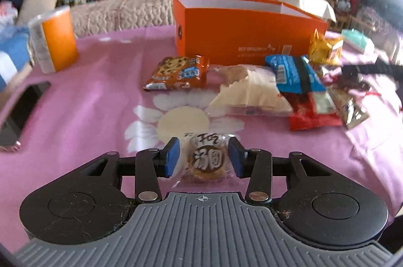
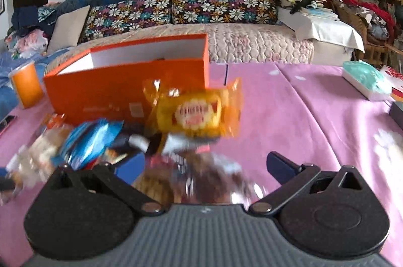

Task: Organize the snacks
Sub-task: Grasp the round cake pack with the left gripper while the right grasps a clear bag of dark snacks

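**Ana:** Blue pads on the left gripper [image 1: 204,157] stand on either side of a round pastry in clear wrap [image 1: 206,159]. A narrow gap shows at each side, so the jaws are around it and not pressing.

**Ben:** And the right gripper [image 2: 201,166]?

**Ana:** Spread wide over a blurred brown snack packet [image 2: 201,181]; I cannot tell whether it touches either finger.

**Ben:** Where are the other snacks?

**Ana:** On the pink cloth [image 1: 88,103], beyond the left gripper: a chocolate cookie pack [image 1: 177,72], a white bag [image 1: 248,93], a blue packet [image 1: 293,73] lying over a red one [image 1: 311,116], and a gold packet [image 1: 325,47]. All lie just in front of the open orange box [image 1: 241,30], toward the far edge.

**Ben:** Anything else?

**Ana:** An orange cylinder [image 1: 54,38] near the far left corner and a phone [image 1: 21,113] at the left edge.
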Motion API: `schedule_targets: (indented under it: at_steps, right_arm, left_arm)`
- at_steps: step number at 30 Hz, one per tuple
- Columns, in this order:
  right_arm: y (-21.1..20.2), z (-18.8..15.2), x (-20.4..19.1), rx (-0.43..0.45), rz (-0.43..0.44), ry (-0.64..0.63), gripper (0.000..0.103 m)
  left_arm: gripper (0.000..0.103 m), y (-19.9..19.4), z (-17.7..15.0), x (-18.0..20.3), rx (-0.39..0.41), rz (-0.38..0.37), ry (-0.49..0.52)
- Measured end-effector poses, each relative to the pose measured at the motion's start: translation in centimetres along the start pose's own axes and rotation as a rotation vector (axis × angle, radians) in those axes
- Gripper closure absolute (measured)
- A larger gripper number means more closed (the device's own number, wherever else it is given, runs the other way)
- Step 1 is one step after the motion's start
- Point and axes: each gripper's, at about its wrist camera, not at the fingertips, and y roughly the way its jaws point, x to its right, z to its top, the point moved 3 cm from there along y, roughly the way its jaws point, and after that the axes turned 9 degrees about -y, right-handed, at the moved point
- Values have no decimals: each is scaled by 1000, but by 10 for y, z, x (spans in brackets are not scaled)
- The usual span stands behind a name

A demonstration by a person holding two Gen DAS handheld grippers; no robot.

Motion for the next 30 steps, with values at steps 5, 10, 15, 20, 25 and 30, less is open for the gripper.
schedule_targets:
  at_steps: [5,10,15,20,25,30]
  right_arm:
    - [35,-4,10,-110,64,76,23]
    - [9,-27,24,-150,-40,109,27]
    - [-36,-62,19,-143,-144,76,23]
    - [-69,-73,26,-62,-88,146,8]
    - [-71,-75,24,-74,-108,51,9]
    - [-69,-86,6,-119,-102,21,20]
  left_arm:
    - [75,0,0,-2,-4,2,-3]
    - [61,-1,1,-12,-7,3,-50]
    - [54,-3,0,-16,-1,12,-61]
    - [41,-9,-1,-20,29,27,-63]
    - [31,-11,0,-24,38,31,-75]
    - [30,-8,0,-28,27,39,-80]
